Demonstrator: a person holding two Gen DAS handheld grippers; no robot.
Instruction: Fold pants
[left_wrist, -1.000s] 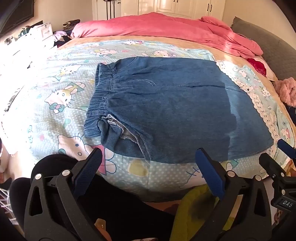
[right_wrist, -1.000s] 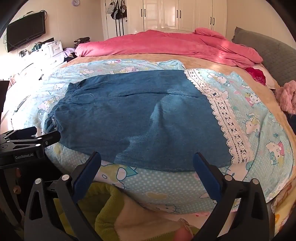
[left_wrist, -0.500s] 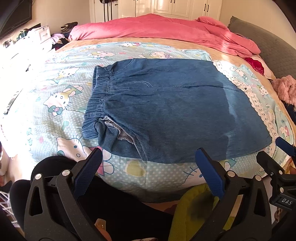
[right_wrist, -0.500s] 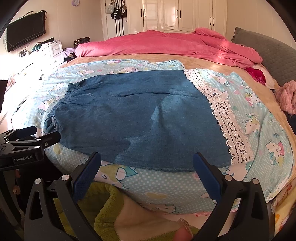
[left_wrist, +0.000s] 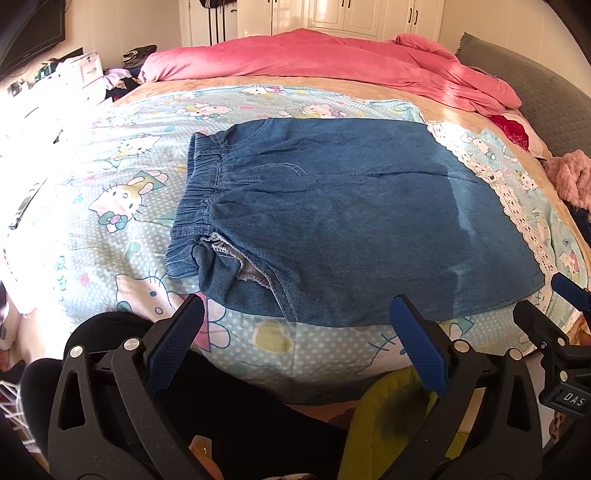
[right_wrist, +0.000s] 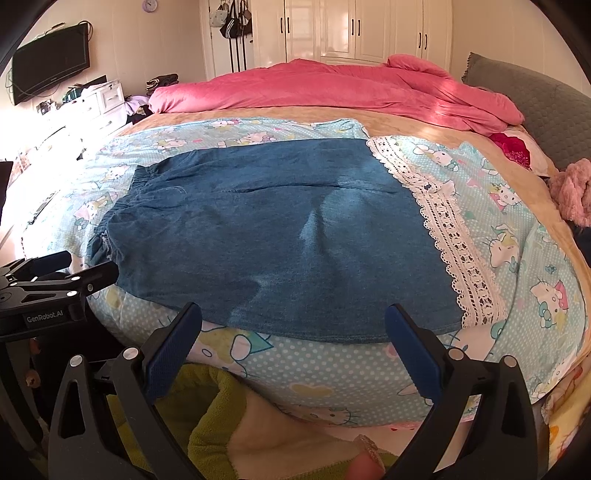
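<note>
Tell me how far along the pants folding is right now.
Partly done, it seems: the denim pants lie flat on the cartoon-print blanket as one compact rectangle, waistband left. Nothing is in hand; the left gripper and right gripper hover open at the near edge. Any further folds remain.

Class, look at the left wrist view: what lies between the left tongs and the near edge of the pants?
Only a bare strip of cartoon-print quilt lies between the open left tongs and the pants, seen in the left wrist view.
</note>
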